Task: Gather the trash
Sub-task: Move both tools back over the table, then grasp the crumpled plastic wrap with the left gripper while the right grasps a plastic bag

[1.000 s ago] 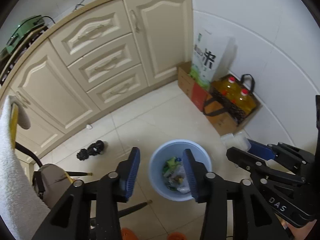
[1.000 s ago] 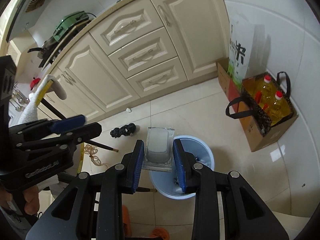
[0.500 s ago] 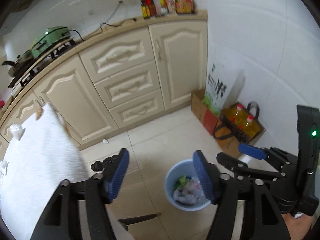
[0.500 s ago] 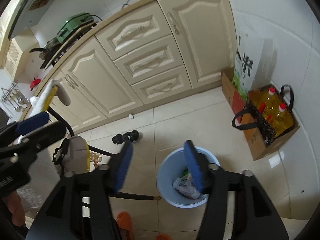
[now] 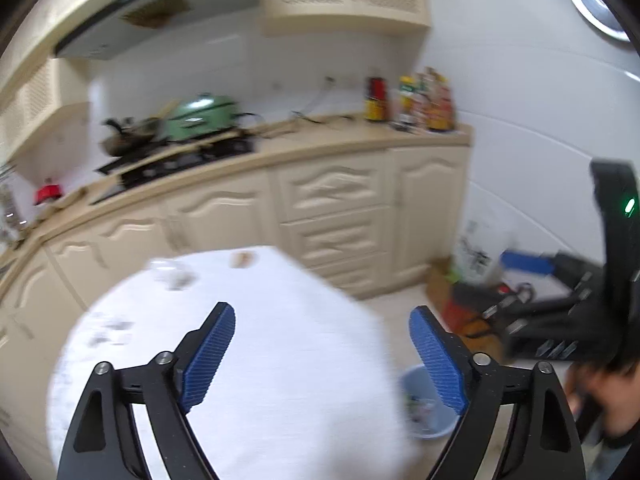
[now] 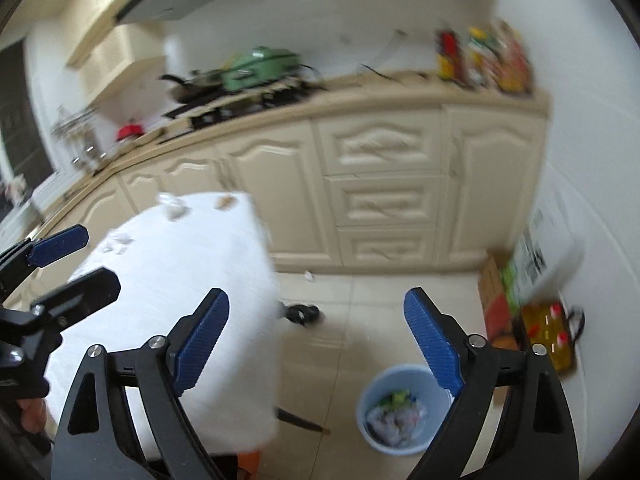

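Note:
My left gripper [image 5: 322, 314] hangs over a white-clothed table [image 5: 260, 360], its jaws opening with nothing between them. Small paper scraps [image 5: 176, 278] and a brown bit [image 5: 242, 258] lie near the table's far edge. My right gripper [image 6: 316, 296] is over the floor just right of the table [image 6: 180, 272], jaws also opening and empty. Below it on the floor stands a light blue bin [image 6: 400, 450] holding crumpled trash [image 6: 396, 416]. In the left wrist view the bin [image 5: 428, 434] is partly hidden behind my right-hand finger. Both views are blurred.
Cream cabinets [image 6: 380, 200] run along the back under a counter with a stove, a green pot [image 5: 200, 118] and bottles [image 5: 424, 100]. A carton with oil bottles [image 6: 548, 340], a paper bag and a black object [image 6: 304, 314] are on the floor. A white scrap [image 6: 309, 276] lies by the cabinets.
Both grippers rose from over the bin and tilted up toward the table and counter. The right gripper opened and the clear container it held is gone from its jaws. The left opened wider.

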`<move>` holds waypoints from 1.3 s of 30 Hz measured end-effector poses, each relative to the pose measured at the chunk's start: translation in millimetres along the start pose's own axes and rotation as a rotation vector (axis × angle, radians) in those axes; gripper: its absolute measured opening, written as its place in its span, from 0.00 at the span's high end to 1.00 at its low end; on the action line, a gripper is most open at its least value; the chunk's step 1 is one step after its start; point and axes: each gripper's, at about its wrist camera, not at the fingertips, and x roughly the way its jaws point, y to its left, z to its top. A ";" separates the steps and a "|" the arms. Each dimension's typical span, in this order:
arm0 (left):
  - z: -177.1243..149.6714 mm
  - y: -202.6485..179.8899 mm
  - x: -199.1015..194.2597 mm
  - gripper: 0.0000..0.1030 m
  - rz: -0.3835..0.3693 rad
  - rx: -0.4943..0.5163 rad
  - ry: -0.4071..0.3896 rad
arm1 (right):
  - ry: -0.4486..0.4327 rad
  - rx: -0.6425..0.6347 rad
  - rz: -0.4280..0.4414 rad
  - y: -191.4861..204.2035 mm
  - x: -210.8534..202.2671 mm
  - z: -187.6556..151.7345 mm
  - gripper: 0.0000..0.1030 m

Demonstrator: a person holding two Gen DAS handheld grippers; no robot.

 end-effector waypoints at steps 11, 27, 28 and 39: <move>-31.2 239.3 45.3 0.10 0.253 -0.220 0.108 | 0.093 -0.202 0.115 144.9 128.0 76.9 0.05; -65.3 356.7 219.5 0.24 0.208 -0.278 0.378 | 0.277 -0.344 0.191 243.3 341.0 100.7 0.05; -67.4 360.9 218.0 0.29 0.188 -0.294 0.356 | 0.283 -0.354 0.189 247.0 348.7 99.0 0.05; -54.2 354.1 212.9 0.94 0.177 -0.271 0.324 | 0.348 -0.359 0.199 265.2 385.0 82.4 0.57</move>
